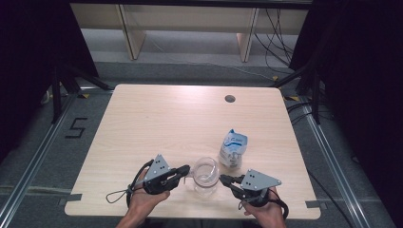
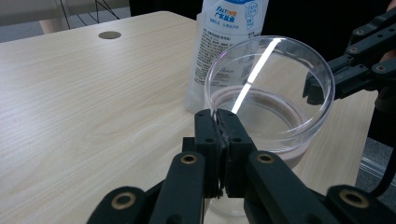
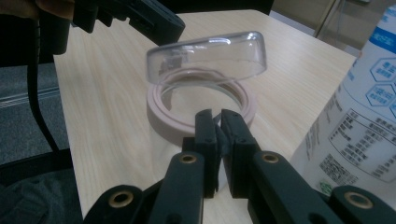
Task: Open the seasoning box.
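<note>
A clear round plastic lid (image 3: 210, 56) is tilted over a pale pink ring (image 3: 159, 112) that stands on the wooden table (image 1: 157, 123). My left gripper (image 2: 217, 114) is shut on the near wall of the lid (image 2: 280, 135), and its jaws pinch the thin rim. From above, the left gripper (image 1: 183, 172) sits just left of the clear lid (image 1: 206, 175). My right gripper (image 3: 215, 116) is shut with nothing between its jaws, a little short of the ring. It lies just right of the lid in the high view (image 1: 222, 179).
A white and blue printed pouch (image 1: 233, 148) stands just behind and right of the lid, close to the right gripper's side (image 3: 359, 121). A cable hole (image 1: 230, 99) is at the table's far right. The near table edge runs under both hands.
</note>
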Tool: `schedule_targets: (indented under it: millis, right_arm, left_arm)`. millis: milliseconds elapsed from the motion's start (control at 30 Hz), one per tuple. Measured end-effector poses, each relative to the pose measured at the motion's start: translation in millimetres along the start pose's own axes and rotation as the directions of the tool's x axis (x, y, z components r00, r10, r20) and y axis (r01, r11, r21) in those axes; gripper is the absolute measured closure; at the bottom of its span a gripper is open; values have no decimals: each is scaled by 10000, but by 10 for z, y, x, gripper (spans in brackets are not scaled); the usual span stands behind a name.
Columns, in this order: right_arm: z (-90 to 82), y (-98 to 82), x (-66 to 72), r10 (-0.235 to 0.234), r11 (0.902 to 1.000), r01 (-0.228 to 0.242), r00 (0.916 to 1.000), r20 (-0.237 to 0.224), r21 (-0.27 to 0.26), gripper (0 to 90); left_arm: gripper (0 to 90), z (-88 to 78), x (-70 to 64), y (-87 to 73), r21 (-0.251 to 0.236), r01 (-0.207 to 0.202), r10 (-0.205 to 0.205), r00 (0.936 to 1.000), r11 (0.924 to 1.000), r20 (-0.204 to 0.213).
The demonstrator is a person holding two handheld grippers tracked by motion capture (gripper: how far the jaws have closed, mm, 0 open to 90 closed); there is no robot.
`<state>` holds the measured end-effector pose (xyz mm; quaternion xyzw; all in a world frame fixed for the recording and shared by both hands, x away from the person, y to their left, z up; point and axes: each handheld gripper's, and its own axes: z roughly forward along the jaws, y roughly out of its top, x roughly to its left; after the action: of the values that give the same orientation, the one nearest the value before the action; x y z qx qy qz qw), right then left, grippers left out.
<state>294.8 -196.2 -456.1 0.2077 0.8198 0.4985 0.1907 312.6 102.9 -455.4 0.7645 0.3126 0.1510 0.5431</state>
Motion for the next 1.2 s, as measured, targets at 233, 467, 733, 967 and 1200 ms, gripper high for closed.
schedule_targets:
  millis: [233, 467, 733, 967, 1200]
  right_arm:
    - [45, 92, 29, 8, 9999, -10, 10000, -94, -136, 866]
    - [65, 155, 33, -247, 9995, 244, 9995, -182, -204, 868]
    - [75, 221, 39, -336, 9988, 330, 9993, -136, -374, 868]
    - [108, 283, 97, -559, 9978, 553, 9983, -156, -369, 868]
    - [160, 336, 150, -669, 9969, 661, 9976, -175, -427, 865]
  left_arm:
    - [837, -5, 22, -7, -25, 163, -163, 9998, 9999, 60]
    - [605, -82, 66, 5, -386, 726, -712, 9968, 9966, 351]
    - [334, -224, 51, -129, 230, 277, -273, 9995, 9994, -175]
    - [252, -230, 25, -362, 1098, 343, -302, 9988, 9934, -388]
    - [232, -303, 62, -481, 1186, 878, -739, 9905, 9891, -1163]
